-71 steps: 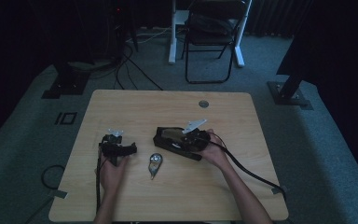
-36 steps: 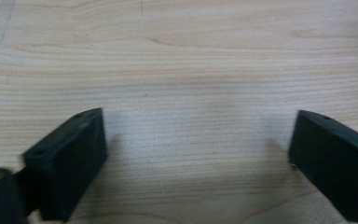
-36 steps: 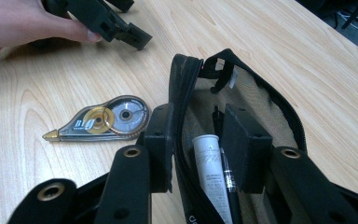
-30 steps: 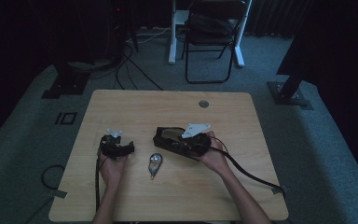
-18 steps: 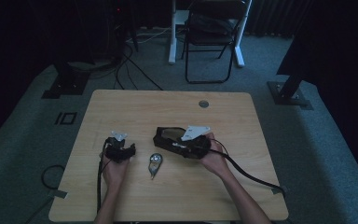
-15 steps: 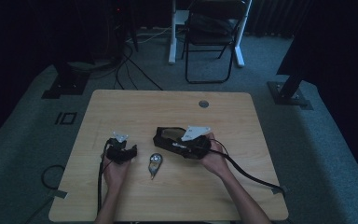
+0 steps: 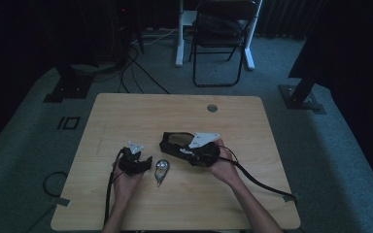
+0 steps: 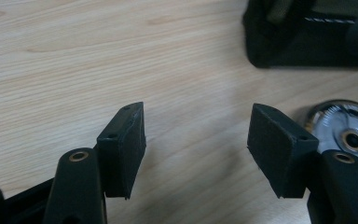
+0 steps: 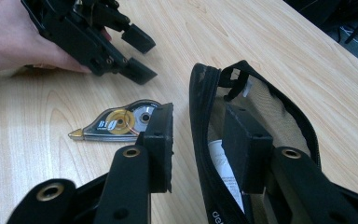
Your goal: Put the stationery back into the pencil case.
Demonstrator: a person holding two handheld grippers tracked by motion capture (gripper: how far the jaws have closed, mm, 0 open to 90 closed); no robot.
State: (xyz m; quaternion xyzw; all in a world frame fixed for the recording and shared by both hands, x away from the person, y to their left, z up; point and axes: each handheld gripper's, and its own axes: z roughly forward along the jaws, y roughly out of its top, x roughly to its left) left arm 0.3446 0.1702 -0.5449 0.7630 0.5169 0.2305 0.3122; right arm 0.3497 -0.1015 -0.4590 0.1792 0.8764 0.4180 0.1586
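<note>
Right gripper view: my right gripper [image 9: 200,112] stands part-open astride the near rim of a black pencil case [image 9: 261,100], one pad inside, which I judge is meant to prop its mouth open. Just beside it, a correction tape roller [image 9: 116,122] lies flat on the wooden table [image 9: 261,42]. Beyond, my left gripper [image 9: 142,56] hovers with its jaws apart and empty, probably lining up on the roller.

- The left hand [image 7: 126,180] grips the left gripper [image 8: 196,144] low over the table, forearm coming in from the near edge.
- Its jaws stand apart, with nothing between the pads, and point towards the person's right.
- The right hand [image 7: 223,167] holds the right gripper [image 9: 198,140] from behind, wrist angled inward.
- Its jaws are partly spread and point left, towards the other gripper.
</note>
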